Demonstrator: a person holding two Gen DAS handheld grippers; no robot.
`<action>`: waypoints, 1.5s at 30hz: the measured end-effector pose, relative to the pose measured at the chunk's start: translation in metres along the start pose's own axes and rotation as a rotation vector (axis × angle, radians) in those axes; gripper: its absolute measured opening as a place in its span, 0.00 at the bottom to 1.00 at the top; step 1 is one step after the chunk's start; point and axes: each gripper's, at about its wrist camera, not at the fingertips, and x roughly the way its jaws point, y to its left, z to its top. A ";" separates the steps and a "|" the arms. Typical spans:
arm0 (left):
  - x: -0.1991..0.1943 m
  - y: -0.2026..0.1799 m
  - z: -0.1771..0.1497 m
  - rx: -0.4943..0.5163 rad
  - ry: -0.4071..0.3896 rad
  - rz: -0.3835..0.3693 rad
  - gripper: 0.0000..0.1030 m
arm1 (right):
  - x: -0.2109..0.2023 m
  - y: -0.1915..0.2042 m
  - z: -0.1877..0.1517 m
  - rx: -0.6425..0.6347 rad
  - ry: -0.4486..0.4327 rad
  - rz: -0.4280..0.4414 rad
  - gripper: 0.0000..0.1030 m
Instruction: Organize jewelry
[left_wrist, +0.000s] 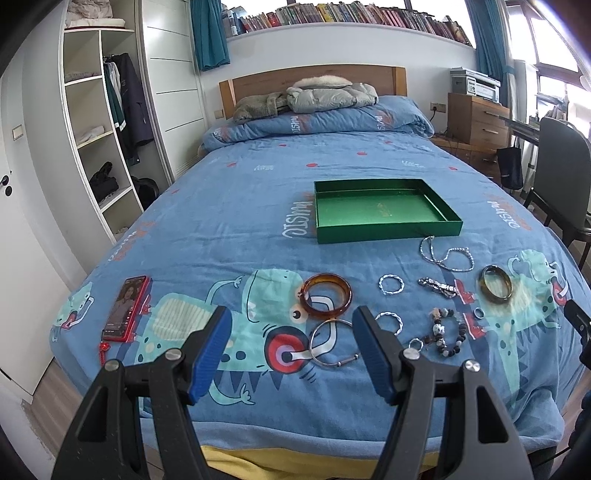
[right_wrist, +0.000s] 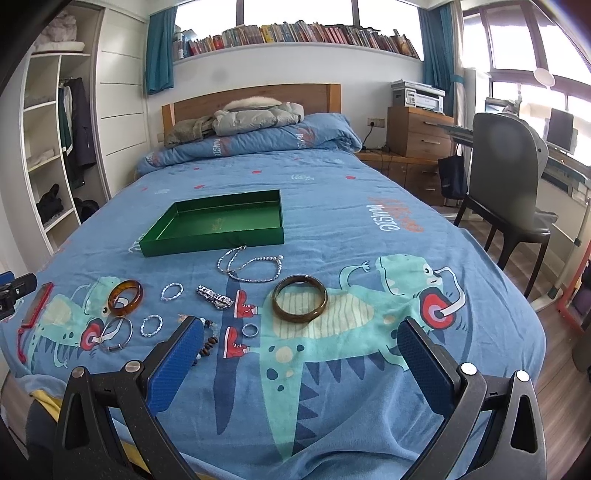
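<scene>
We hold the left gripper (left_wrist: 291, 354) and right gripper (right_wrist: 301, 354) spread and empty above the bed (right_wrist: 332, 387), where bangles lie near the green tray (right_wrist: 218, 240).

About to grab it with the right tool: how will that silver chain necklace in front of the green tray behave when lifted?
The silver chain necklace lies in loose loops, so probably floppy; it will likely dangle and swing. Thin links may slip through open right tool.
</scene>
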 end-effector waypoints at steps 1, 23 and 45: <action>0.000 0.000 -0.001 0.002 0.001 0.002 0.64 | -0.001 0.000 0.000 0.002 0.000 -0.002 1.00; 0.018 -0.002 -0.008 0.014 0.045 -0.007 0.64 | 0.006 0.008 -0.005 -0.010 0.015 0.038 0.99; 0.046 -0.001 -0.010 -0.007 0.077 -0.050 0.64 | 0.025 0.006 -0.009 -0.009 0.030 0.078 0.79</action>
